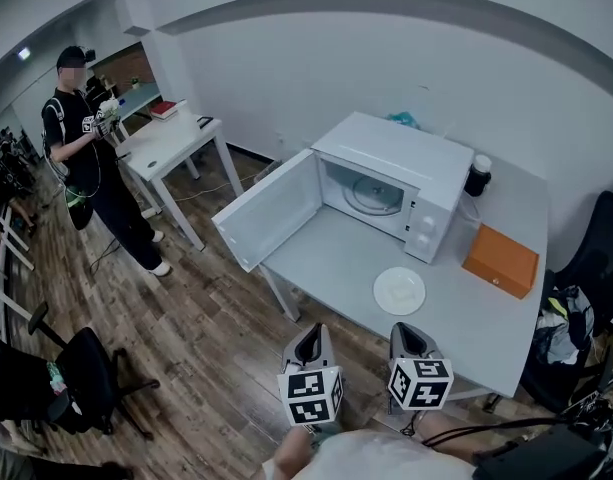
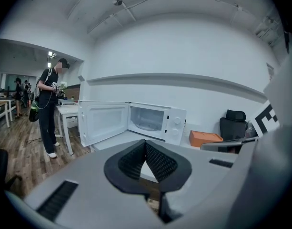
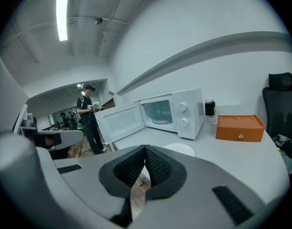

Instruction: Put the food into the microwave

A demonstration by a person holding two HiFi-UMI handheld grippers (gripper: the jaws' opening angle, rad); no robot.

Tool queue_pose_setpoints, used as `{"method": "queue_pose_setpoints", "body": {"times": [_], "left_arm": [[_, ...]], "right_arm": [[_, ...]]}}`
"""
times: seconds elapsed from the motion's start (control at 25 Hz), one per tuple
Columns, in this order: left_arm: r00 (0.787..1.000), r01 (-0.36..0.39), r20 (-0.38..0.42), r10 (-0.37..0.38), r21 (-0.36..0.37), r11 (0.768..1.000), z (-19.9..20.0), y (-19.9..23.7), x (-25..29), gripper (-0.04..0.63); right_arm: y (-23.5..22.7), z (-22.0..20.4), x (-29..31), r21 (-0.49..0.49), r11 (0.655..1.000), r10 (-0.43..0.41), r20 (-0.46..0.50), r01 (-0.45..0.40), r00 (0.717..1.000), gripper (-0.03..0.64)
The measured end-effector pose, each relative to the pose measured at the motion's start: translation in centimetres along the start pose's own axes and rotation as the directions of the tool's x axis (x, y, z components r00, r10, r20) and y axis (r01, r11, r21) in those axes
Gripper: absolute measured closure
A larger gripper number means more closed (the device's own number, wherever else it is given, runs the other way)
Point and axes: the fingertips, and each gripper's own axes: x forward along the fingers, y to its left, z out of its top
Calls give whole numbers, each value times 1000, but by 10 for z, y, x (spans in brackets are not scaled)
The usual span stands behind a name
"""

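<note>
The white microwave (image 1: 391, 168) stands on the grey table (image 1: 336, 253) with its door (image 1: 271, 208) swung open to the left, and its cavity holds only the glass turntable. In front of it lies a white plate (image 1: 399, 290); I cannot make out any food on it. My left gripper (image 1: 311, 338) and right gripper (image 1: 408, 334) hover side by side at the table's near edge, both shut and empty, short of the plate. The left gripper view has the microwave (image 2: 155, 120) beyond the closed left gripper (image 2: 146, 145). The right gripper view shows the plate (image 3: 180, 149) just past the right gripper (image 3: 145, 150).
An orange box (image 1: 500, 260) lies right of the microwave and a black jar (image 1: 477, 176) stands behind it. A person (image 1: 91, 158) stands by a white table (image 1: 171, 138) at the far left. Office chairs sit at the lower left (image 1: 86, 378) and right (image 1: 596, 258).
</note>
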Motion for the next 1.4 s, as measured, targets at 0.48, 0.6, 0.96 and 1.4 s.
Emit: {"method": "queue_pose_setpoints", "body": {"times": [0.48, 0.6, 0.96, 1.4], "left_arm": [[997, 69, -24, -69, 22, 997, 35, 38, 70, 594], [996, 79, -33, -78, 19, 997, 38, 47, 85, 594], [990, 138, -41, -136, 48, 989, 61, 69, 133, 594], [978, 204, -64, -200, 57, 977, 73, 93, 183, 594]], "right_arm": [[15, 40, 75, 25, 999, -37, 2, 37, 999, 600], [17, 44, 89, 36, 998, -42, 0, 42, 999, 600], [17, 68, 136, 69, 993, -102, 18, 101, 995, 600], [23, 82, 181, 95, 984, -156, 18, 154, 988, 600]]}}
